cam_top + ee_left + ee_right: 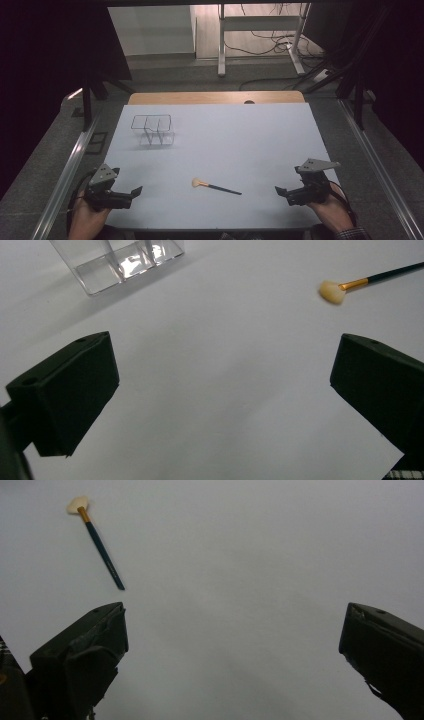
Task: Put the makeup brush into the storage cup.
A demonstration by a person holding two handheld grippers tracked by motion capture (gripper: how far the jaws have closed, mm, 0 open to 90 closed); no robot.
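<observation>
- Brush [216, 186] is lying on the pale table [250, 140] in the high view, between the left gripper [134, 193] and right gripper [278, 192], apart from both; a clear organizer [153, 130] is standing far-left, and cables [270, 37] are trailing across the floor beyond.
- Left gripper view: jaws are gaping wide over bare table [215, 390]; the brush [360, 282] is lying upper right, the organizer [120, 262] upper left.
- Right gripper view: jaws are spreading wide, empty; the brush [97, 540] is lying upper left.
</observation>
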